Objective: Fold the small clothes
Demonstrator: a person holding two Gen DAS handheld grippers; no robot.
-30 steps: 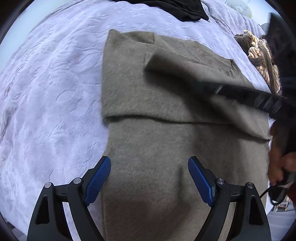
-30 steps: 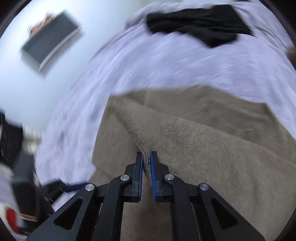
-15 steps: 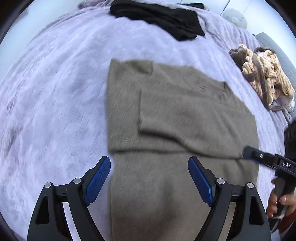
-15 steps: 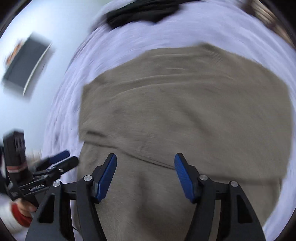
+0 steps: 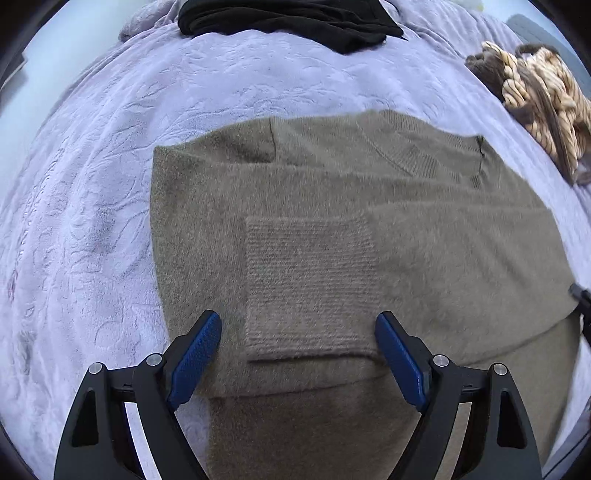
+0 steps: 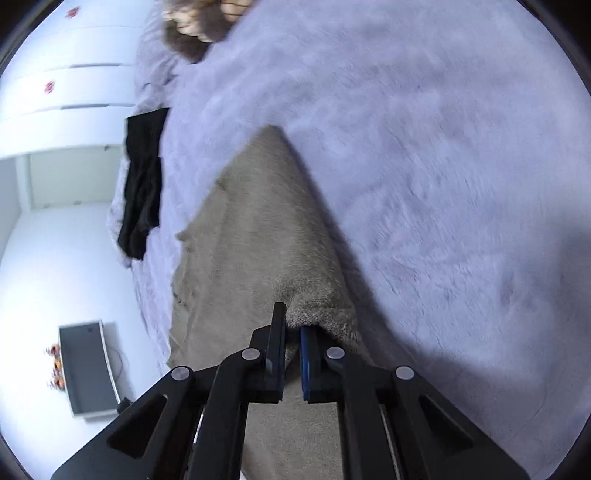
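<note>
An olive-brown knit sweater lies flat on the lilac bedspread, with a sleeve folded across its body; the ribbed cuff lies between my left fingers. My left gripper is open and empty, hovering low over that cuff. My right gripper is shut on an edge of the sweater and lifts it slightly off the bedspread. Its tip shows at the right edge of the left wrist view.
A black garment lies at the far side of the bed, also in the right wrist view. A tan and brown braided knit item lies at the far right. A grey box stands on the floor beside the bed.
My right gripper let go of the sleeve, opened, moved to the sweater's edge and shut on it. My left gripper moved forward over the folded sleeve cuff, still open.
</note>
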